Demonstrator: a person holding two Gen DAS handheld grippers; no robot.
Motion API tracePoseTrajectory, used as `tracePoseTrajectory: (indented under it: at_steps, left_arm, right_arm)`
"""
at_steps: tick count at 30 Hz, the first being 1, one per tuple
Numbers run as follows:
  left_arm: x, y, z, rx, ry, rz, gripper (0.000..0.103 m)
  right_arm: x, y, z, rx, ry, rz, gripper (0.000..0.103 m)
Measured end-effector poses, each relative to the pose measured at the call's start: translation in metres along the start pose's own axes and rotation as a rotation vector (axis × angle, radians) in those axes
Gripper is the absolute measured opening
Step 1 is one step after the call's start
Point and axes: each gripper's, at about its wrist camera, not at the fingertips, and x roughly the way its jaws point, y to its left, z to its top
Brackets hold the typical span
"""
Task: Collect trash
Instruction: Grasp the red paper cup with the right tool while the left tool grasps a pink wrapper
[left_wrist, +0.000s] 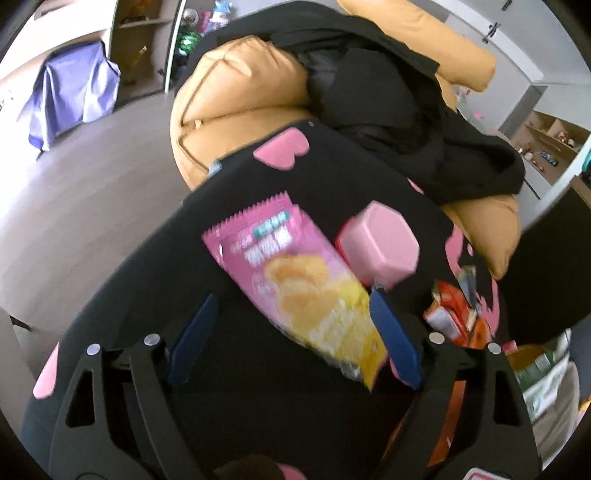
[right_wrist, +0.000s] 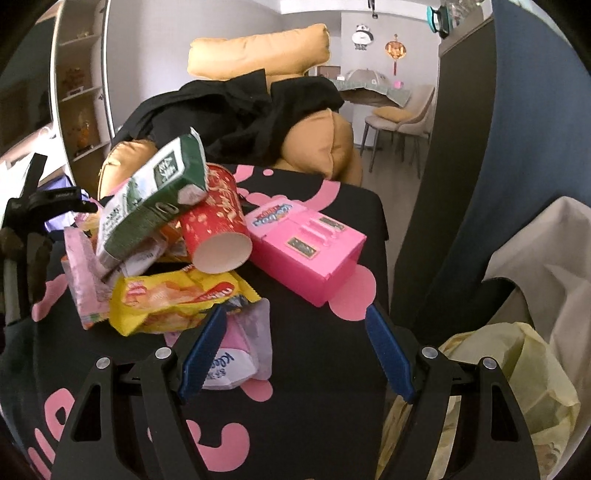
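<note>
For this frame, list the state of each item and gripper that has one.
left gripper: open, fingers either side of the pink snack packet
right gripper: open, holding nothing
red paper cup: on its side, mouth toward the camera
green carton: tilted on top of the pile
yellow bag: open

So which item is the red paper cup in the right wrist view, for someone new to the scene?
Start at the black tablecloth with pink shapes in front of the orange sofa. In the litter pile on its left side, the red paper cup lies on its side between the green-and-white carton and the pink toy box. Only it shows a round white open mouth.
</note>
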Motion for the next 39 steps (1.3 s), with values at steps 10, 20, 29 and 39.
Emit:
tracePoseTrajectory:
  at_steps: [10, 20, 29, 39]
  left_arm:
    - [0.011, -0.015, 0.004, 0.028, 0.006, 0.071, 0.029]
    - [-0.036, -0.01, -0.024, 0.169, -0.014, -0.074, 0.006]
    - [-0.088, -0.009, -0.061, 0.273, 0.055, -0.259, 0.006]
    - [-0.107, -0.019, -0.09, 0.334, 0.038, -0.239, 0.006]
  right_arm:
    - [0.012, 0.001, 0.011, 0.019, 0.012, 0.034, 0.074]
    - [0.004, 0.015, 0.012, -0.012, 0.024, 0.07, 0.074]
    - [0.012, 0.028, 0.04, -0.086, -0.026, 0.086, 0.074]
    - [0.058, 0.057, 0.072, -0.184, 0.01, 0.181, 0.074]
